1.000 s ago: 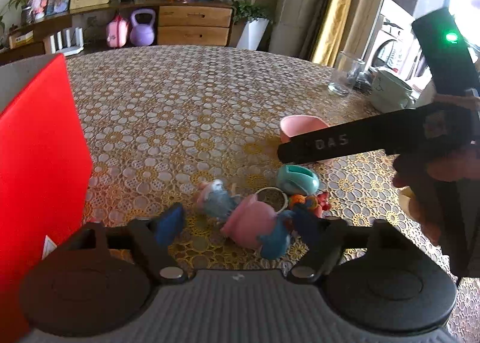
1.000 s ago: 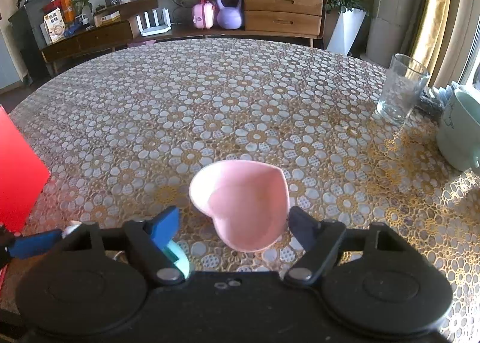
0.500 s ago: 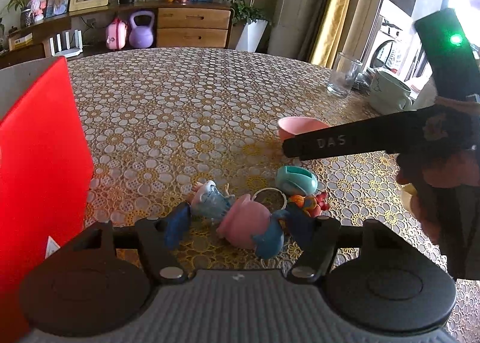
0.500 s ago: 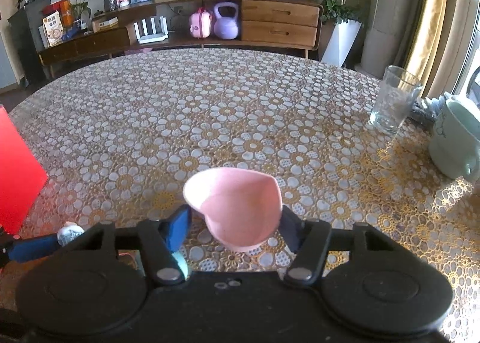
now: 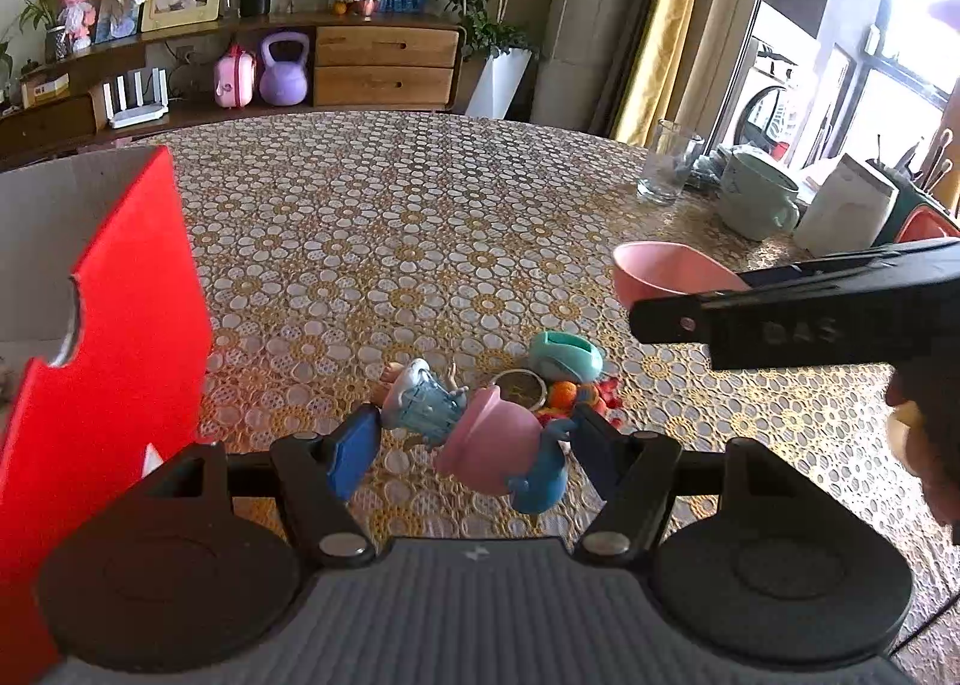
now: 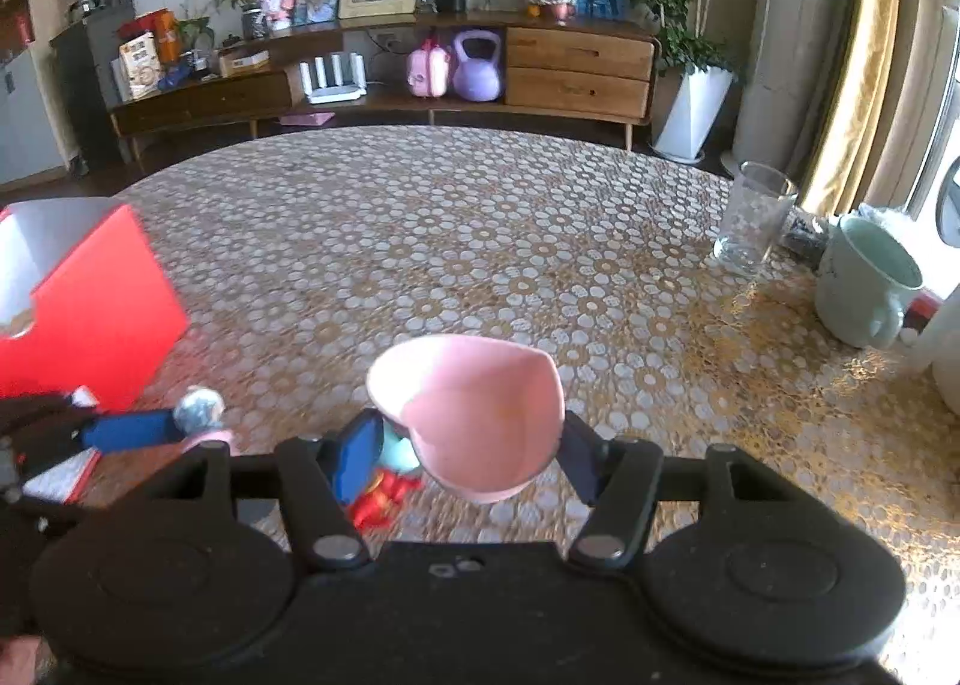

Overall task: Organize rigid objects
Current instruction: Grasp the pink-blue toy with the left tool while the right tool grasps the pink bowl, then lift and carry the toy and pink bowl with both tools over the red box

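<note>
My right gripper [image 6: 468, 451] is shut on a pink heart-shaped bowl [image 6: 474, 415] and holds it above the table; the bowl also shows in the left wrist view [image 5: 666, 271]. My left gripper [image 5: 474, 445] is shut on a toy figure with a pale blue dress and a pink body [image 5: 474, 433], held above the table. Under it lie a teal cup-shaped toy [image 5: 564, 355], a metal ring [image 5: 519, 385] and a red-orange toy [image 5: 582, 394]. A red open box [image 5: 114, 337] stands at the left.
A flower-patterned cloth [image 5: 390, 217] covers the round table. A glass [image 6: 753, 217], a pale green mug [image 6: 870, 283] and a white carton [image 5: 846, 211] stand at the right edge. A wooden sideboard [image 6: 540, 67] runs behind the table.
Both grippers have closed on their objects and lifted. The pink bowl has risen off the table and the toy figure has come up between the left fingers.
</note>
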Demonstrator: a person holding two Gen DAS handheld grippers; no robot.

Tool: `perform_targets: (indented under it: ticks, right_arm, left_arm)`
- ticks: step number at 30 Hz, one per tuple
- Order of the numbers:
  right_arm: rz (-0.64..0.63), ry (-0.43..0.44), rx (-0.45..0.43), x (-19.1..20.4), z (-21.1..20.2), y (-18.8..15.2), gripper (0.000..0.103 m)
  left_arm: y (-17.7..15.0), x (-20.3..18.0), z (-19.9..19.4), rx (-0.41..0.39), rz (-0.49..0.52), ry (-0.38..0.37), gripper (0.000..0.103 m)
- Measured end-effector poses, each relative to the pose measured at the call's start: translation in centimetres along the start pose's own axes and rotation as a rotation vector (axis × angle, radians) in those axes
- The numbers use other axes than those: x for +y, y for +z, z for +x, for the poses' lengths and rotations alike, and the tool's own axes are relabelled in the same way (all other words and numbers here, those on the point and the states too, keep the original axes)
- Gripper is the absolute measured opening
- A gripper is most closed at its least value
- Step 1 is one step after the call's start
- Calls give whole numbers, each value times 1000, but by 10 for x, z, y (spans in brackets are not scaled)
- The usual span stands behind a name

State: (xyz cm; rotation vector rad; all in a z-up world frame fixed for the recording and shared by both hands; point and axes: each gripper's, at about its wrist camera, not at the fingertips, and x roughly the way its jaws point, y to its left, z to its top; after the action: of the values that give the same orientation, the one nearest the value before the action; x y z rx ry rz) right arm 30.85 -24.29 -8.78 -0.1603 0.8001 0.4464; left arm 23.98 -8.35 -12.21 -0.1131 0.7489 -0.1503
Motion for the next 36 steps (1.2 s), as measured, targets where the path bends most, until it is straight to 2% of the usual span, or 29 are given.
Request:
perform_targets:
  ticks: [16,26,36]
  right_arm:
    - [-53,31,-64,31,-86,-3,62]
    - [-102,57,-108,68,-121,4,62]
    - [-170,99,-133,122,-130,15,62]
  left_arm:
    - [9,-4,-68,-5,-9,5,69]
    - [19,16,-116,-44,-19,21,69]
    - [26,55,-157,-65,-34,43,69]
